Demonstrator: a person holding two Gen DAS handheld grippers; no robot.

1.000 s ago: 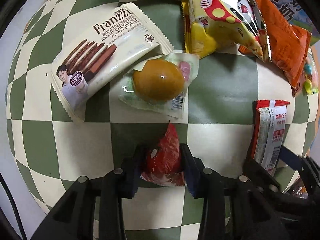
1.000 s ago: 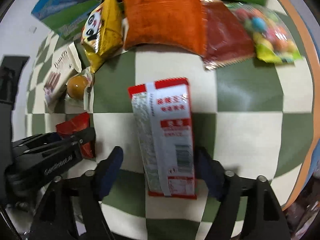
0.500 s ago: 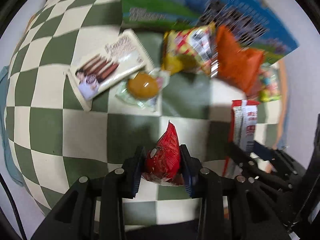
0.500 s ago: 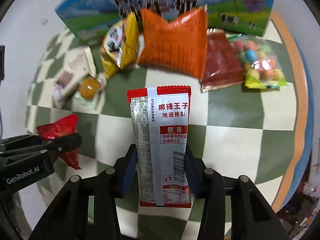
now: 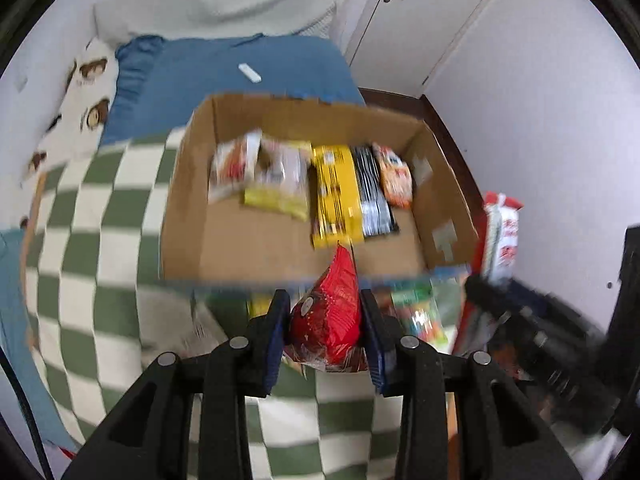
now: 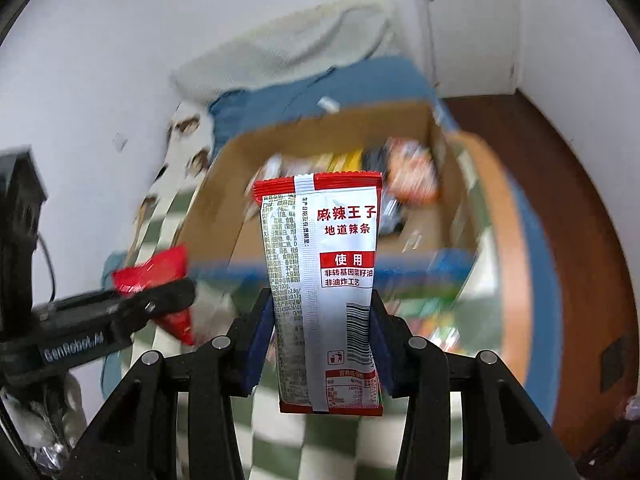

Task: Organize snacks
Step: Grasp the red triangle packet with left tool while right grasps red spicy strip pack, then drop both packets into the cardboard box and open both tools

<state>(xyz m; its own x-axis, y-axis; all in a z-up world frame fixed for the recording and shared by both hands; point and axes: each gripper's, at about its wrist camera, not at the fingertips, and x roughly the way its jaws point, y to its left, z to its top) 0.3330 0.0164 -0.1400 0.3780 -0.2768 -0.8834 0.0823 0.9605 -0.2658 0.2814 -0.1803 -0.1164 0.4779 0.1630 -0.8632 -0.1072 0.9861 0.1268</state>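
Note:
My left gripper (image 5: 325, 318) is shut on a small red snack packet (image 5: 330, 312), held up in the air in front of an open cardboard box (image 5: 200, 216). Several snack packs lie along the box's far side. In the right wrist view my right gripper (image 6: 322, 322) is shut on a tall white-and-red spicy-strip packet (image 6: 336, 280), also lifted, with the cardboard box (image 6: 216, 208) behind it. That packet (image 5: 502, 236) shows at the right edge of the left wrist view. The left gripper with the red packet (image 6: 160, 272) appears at the left of the right wrist view.
The box rests on a green-and-white checked cloth (image 5: 80, 220). Behind it lie a blue blanket (image 5: 224, 68) and pale pillows (image 5: 200, 8). A colourful candy bag (image 5: 424, 312) lies just below the box's near wall. White cupboard doors (image 5: 440, 20) and brown floor (image 6: 560, 220) are to the right.
The right jaws closed on the white-and-red packet. Both grippers lifted their packets off the checked cloth and tilted up, so the cardboard box and the room came into view.

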